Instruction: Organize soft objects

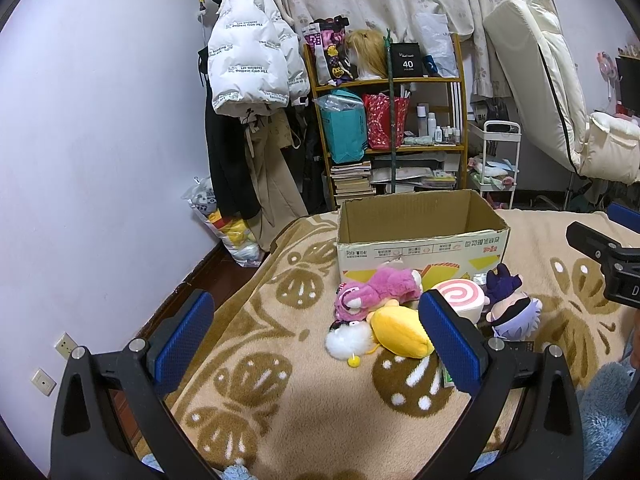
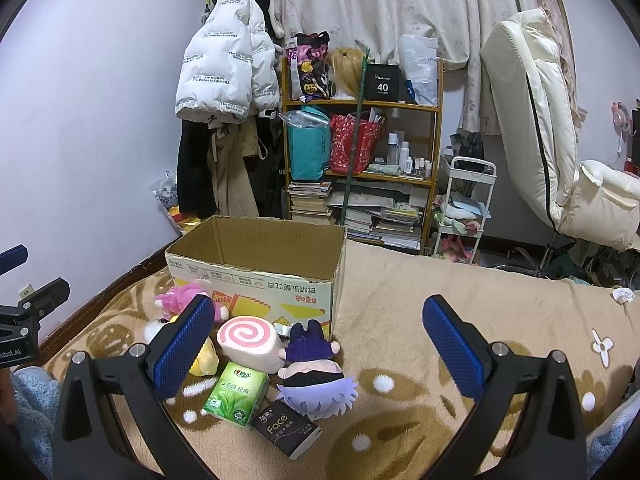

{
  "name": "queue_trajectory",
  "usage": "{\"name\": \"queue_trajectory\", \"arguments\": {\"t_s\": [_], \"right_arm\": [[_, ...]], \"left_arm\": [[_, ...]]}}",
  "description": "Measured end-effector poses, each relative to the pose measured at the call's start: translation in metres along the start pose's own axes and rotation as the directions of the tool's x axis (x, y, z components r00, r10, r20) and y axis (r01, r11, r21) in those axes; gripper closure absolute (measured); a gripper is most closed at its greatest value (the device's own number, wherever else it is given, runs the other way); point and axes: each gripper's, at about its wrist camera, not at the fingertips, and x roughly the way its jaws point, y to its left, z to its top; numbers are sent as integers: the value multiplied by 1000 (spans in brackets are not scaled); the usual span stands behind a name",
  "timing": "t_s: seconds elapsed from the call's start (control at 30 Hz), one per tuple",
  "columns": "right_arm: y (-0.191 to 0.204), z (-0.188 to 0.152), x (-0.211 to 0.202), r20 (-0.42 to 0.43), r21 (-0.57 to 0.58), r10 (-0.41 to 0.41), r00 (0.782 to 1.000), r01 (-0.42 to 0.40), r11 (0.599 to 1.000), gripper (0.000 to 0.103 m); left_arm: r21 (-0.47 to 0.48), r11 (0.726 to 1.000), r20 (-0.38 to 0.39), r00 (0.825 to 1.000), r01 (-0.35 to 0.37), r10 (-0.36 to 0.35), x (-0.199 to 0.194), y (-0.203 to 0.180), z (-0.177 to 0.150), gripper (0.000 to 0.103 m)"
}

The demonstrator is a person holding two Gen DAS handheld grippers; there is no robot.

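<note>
grippers spread, empty: left gripper [image 1: 316, 330], right gripper [image 2: 318, 344]. open brown cardboard box [image 2: 256, 276] behind pink plush bear [image 1: 376, 290], swirl-roll cushion [image 2: 248, 338]; green tissue pack [image 2: 236, 394] nearest, possibly touching the cushion.

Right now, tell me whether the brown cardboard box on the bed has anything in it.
Empty as far as shows: the open-topped brown cardboard box reveals only bare inner walls; its floor is hidden. The plush toys lie outside, in front.

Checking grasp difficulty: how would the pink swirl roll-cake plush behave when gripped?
The pink swirl roll-cake plush looks soft, so it would probably squash between the pads. Its cylindrical shape, lying sideways on the beige patterned blanket, might roll if nudged. Likely light.
</note>
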Motion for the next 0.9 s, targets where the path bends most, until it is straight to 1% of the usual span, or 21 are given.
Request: {"name": "queue_trajectory", "arguments": {"t_s": [0.13, 0.3, 0.53, 0.83, 0.9], "right_arm": [[1, -3, 3, 2, 0, -1, 1000, 1, 1000, 0], [0, 0, 0, -1, 1, 1, 1000, -1, 1000, 0], [0, 0, 1, -2, -1, 1, 1000, -1, 1000, 0], [0, 0, 1, -5, 0, 1, 1000, -1, 1000, 0], [-1, 1, -1, -5, 0, 1, 1000, -1, 1000, 0]], "left_arm": [[1, 1000, -2, 1000, 0, 0, 1, -1, 0, 2], [7, 1000, 0, 1000, 3, -3, 3, -3, -9, 2], [7, 1000, -3, 1000, 3, -3, 3, -3, -9, 2], [12, 1000, -9, 1000, 5, -5, 2, 2, -17, 2], [13, 1000, -8, 1000, 4, -4, 3, -1, -13, 2]]}}
